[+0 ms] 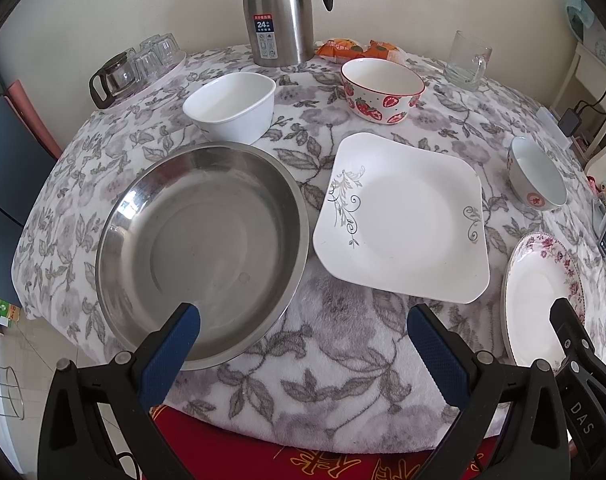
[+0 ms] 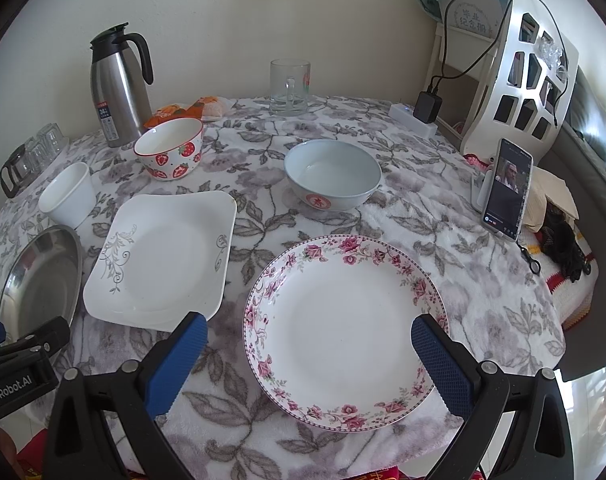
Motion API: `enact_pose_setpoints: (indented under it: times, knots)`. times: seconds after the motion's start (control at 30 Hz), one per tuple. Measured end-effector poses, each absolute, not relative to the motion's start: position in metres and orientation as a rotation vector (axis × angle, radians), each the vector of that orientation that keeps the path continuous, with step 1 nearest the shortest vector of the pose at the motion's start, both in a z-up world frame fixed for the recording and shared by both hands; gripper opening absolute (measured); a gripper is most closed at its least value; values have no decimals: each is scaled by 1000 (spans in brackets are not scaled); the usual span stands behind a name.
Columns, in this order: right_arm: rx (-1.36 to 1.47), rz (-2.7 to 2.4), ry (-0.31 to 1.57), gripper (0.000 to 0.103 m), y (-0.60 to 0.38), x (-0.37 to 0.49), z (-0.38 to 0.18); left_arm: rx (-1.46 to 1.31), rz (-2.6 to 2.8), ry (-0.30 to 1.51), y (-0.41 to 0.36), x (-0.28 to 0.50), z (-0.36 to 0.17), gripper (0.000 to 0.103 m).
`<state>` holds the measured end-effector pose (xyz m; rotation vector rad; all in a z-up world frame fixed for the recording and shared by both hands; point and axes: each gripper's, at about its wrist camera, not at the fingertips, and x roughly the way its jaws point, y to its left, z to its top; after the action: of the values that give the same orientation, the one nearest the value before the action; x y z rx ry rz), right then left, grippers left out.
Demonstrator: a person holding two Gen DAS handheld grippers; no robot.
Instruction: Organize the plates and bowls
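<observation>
Two fisheye views look across a table covered in a fleecy cloth (image 1: 335,380) printed with grey leaves.

The left wrist view shows the left gripper (image 1: 303,330) at the bottom of the frame, its blue-padded fingers spread wide and holding nothing. One pad overlaps the near rim of a round, shiny steel plate (image 1: 203,252) at lower left. A square white plate (image 1: 403,220) with grey scrollwork sits at centre. Only this view shows the squarish white bowl (image 1: 231,106) in full, at upper left.

The right wrist view shows the right gripper (image 2: 309,344), fingers equally wide apart and empty, framing a round plate with a pink floral rim (image 2: 343,332) at lower centre. A pale blue bowl (image 2: 333,174) with a red emblem sits above it. Only this view shows a phone (image 2: 507,188) propped upright at right and a white plastic rack (image 2: 519,68) at upper right.

Both views include a strawberry-patterned bowl (image 2: 169,148), a steel thermos jug (image 1: 279,12) and a clear glass mug (image 2: 289,86) towards the top.
</observation>
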<state>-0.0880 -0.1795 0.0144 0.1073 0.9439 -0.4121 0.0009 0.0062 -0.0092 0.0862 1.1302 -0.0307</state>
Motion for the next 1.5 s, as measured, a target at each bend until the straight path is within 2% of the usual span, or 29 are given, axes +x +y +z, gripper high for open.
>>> enact_pose_setpoints:
  times: [1.5]
  knots:
    - [108, -414, 955, 103, -180, -87, 11, 83, -34, 1148, 5, -1, -11, 103]
